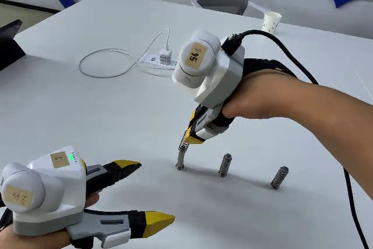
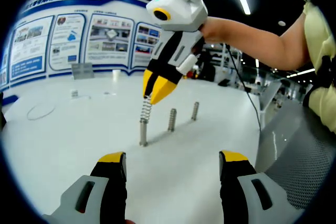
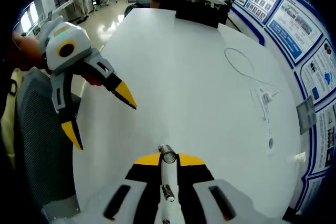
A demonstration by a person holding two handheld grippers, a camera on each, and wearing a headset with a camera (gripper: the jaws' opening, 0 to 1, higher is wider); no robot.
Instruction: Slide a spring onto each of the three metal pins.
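Steel coils cover two of three pins: the middle sprung pin [image 1: 225, 165] and the right sprung pin [image 1: 280, 177]. Left of them, the white, yellow-tipped right gripper [image 1: 194, 135] pinches the last spring [image 1: 183, 144] atop the bare third metal pin [image 1: 180, 160]; sliding it down remains. Lower left, the left gripper [image 1: 152, 192] gapes empty.

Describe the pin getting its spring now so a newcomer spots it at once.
On the white table, three upright pins form a row. Take the left-end pin in the head view, under the right tongs. Its lower shaft is bare, spring only at the top; both neighbours are spring-covered.
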